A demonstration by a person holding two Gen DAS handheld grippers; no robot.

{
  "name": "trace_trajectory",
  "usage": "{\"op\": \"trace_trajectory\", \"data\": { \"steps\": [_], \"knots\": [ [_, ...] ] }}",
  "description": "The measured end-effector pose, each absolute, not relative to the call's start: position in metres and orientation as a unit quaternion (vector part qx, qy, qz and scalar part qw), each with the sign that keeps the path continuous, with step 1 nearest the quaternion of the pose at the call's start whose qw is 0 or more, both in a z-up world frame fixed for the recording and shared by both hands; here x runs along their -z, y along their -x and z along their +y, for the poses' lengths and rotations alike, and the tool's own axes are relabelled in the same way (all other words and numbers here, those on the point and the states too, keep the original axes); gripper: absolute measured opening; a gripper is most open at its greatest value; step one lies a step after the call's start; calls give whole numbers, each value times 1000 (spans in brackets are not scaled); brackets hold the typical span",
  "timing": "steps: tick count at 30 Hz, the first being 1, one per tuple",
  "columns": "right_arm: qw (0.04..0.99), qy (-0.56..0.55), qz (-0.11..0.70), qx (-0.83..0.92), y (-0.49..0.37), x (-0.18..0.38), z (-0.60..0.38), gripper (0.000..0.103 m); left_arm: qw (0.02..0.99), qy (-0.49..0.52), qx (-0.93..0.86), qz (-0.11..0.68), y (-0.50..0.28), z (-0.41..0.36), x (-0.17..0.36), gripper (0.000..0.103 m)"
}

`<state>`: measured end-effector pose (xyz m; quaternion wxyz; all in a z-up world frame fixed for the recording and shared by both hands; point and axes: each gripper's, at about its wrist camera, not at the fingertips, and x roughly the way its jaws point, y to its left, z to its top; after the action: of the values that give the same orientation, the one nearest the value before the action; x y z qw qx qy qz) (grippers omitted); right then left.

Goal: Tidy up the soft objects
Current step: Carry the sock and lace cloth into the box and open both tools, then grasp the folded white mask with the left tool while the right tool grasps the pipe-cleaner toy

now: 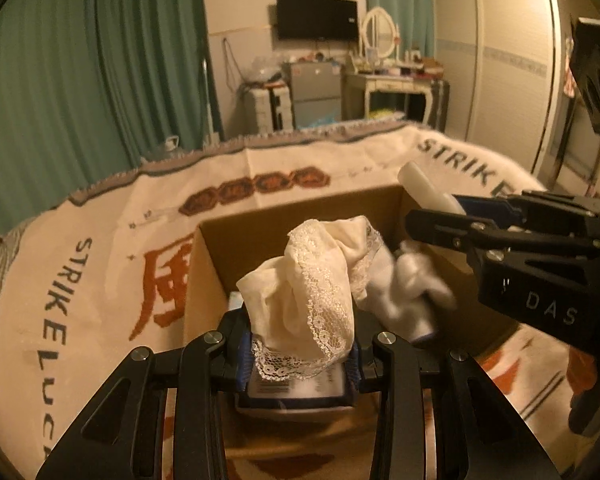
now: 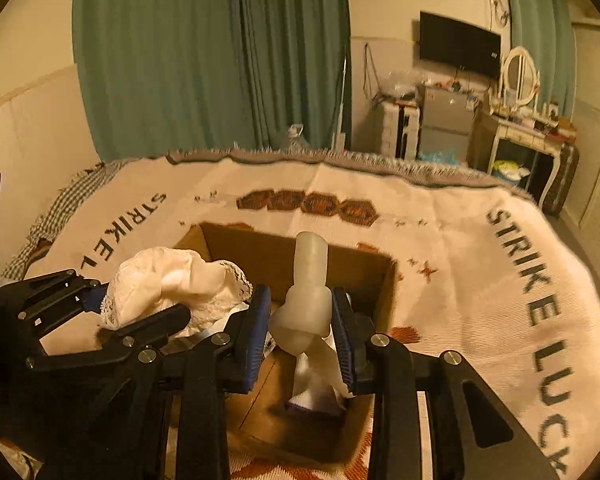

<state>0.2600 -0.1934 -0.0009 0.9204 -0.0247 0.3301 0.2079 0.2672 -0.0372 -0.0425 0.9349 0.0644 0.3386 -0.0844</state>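
Blanket (image 2: 440, 264) covers the whole bed, cream with dark lettering and rust motifs, and nothing loose lies on the stretch I can see from here. Near its front edge, about the middle, sits an open cardboard box (image 1: 228, 236), which looks to be where the soft things are going. Something white (image 1: 408, 280) is already down inside at the right, and a dark flat packet shows at the bottom by the near wall, so I'd say the sorting is well under way.

The left gripper (image 1: 300, 356) is clamped on a cream lace cloth (image 1: 312, 276), bunched and held up over the box's near wall, not yet let go. The right gripper (image 2: 300, 328) comes in over the box's right side with a pale rubbery tube (image 2: 306, 292) between its fingers; the pads touch it on both sides, so it appears gripped, its stem standing up above the box.

What's left, as far as I can judge: lower both pieces into the box and release them. Whether more items wait out of view, I can't tell.
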Motion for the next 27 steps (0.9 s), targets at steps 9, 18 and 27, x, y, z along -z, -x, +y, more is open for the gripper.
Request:
{"op": "trace_trajectory", "data": {
  "steps": [9,18,27],
  "knots": [
    [923,24,325,-202,-268,7,-189,47,937,-48,75,338,-269,-31,40,53],
    [942,18,282,-181,-219,-56,-209,68,957,-39,41,285,-215,-20,-17,84],
    [964,44,211,-156,-115,-147,-228,84,984,-31,7,175,-117,-1,-102,95]
  ]
}}
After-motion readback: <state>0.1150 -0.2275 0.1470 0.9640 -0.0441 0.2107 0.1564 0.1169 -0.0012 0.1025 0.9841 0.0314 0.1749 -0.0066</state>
